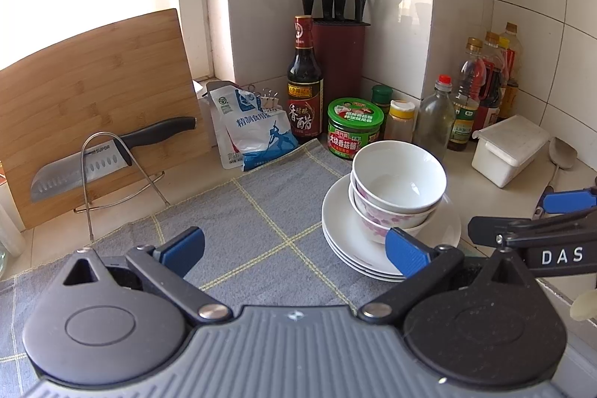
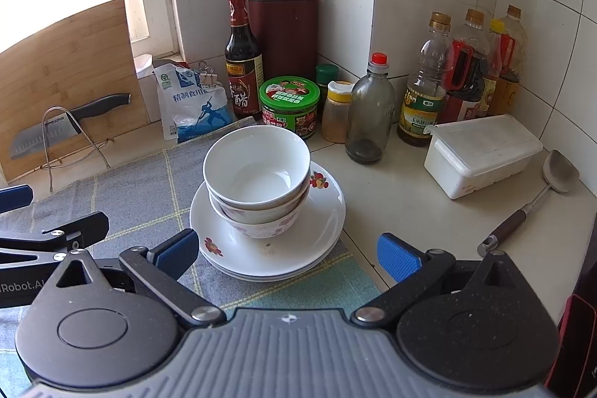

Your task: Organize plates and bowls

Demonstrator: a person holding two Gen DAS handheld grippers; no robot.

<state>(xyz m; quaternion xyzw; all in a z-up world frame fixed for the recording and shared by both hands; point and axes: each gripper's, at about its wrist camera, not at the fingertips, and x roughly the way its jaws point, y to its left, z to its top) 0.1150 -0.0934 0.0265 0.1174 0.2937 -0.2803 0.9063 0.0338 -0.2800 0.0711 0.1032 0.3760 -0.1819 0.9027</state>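
The left tongs (image 1: 294, 250) stood wide open above a grey checked cloth (image 1: 261, 230) on the worktop (image 1: 522, 204). Just right of them, nested bowls (image 1: 395, 189) sat on stacked plates (image 1: 347, 234). A knife (image 1: 104, 155) leaned against the cutting board (image 1: 93, 92).

**Open cloth to the left, clutter behind**

Bare cloth (image 1: 238, 226) left of the plates (image 2: 317, 234) gives free passage. Jar (image 2: 290, 107) and bottles (image 2: 369, 110) crowd just behind; box (image 2: 481, 155) and spoon (image 2: 537, 200) occupy the right tabletop (image 2: 403, 196).
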